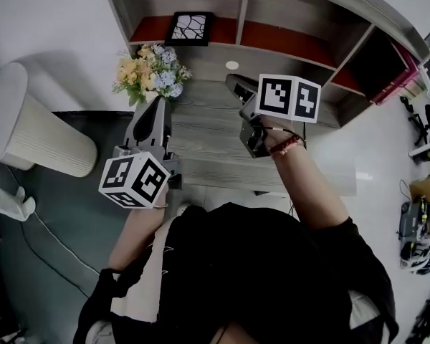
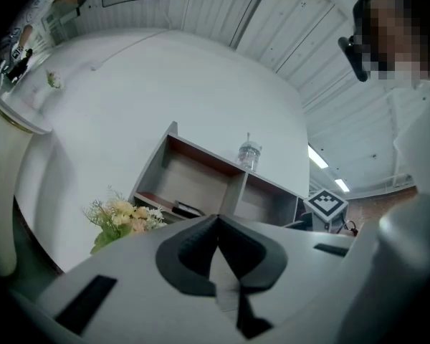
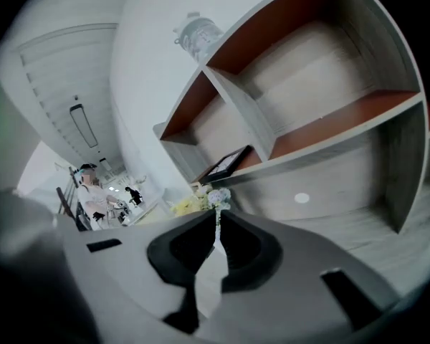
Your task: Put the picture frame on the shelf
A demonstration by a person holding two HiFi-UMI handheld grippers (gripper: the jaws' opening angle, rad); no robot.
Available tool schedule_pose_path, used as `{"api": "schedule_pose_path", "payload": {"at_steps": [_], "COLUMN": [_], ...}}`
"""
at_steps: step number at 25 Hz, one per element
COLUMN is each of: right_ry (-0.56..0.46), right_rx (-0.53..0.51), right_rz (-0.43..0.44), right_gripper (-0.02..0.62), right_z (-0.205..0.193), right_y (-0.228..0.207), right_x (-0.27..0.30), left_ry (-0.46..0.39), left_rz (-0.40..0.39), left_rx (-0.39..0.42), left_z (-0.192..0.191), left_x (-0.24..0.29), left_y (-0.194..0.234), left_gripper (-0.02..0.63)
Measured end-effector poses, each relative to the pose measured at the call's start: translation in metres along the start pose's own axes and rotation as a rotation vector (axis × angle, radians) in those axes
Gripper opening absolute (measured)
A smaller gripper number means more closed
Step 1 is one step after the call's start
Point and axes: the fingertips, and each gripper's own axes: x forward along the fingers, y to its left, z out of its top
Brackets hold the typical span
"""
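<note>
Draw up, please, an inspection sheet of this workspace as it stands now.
Surface: grey wood-grain desk, with a small white disc near its back.
Job's things: picture frame already in the left compartment of the shelf.
Clutter: flower bunch at the desk's back left; bottle on top of the shelf.
Grippers: left tongs shut, empty; right tongs shut, empty; both above the desk.
Cables: thin cord on the dark floor at left.
Surroundings: white ribbed cylinder at left.
</note>
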Motion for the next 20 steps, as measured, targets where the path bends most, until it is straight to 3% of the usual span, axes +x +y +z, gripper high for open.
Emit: {"api": "schedule_pose_path", "payload": {"at_steps": [3,6,9,14,20], "right_ry": [-0.012,-0.060,-0.136,-0.281,-0.301], "right_rx": [-0.123,-0.337,-0.455,-0.480,-0.415], "right_rz": [0.042,-0.013,-0.002,0.001,0.017], "right_gripper": [0.005,0.005,0.005,0.005,0.004], "right_z": [-0.010,-0.012,-0.014,-0.017,-0.028], "right_y": [0.008,0.008,0.018,0.016,0.005], "right_x": [-0.023,-0.048,-0.070,-0.104,-0.119], "left_ry": [0.004,0.015,0.037,0.077,0.104], "left_rz": [-0.012,0.006,0.041,0.019,0.021], "left_rx": [-0.012,0.001,0.020,0.051,0.075], "left_z": [-0.010,-0.020,-0.030,-0.050,-0.059], "left_x": [-0.008,-0.019,-0.029,-0.040,-0.048], "left_y": [-0.017,-0.025,-0.030,-0.055,-0.069], "left_gripper": [0.011,0.011,0.011,0.011,0.011]}}
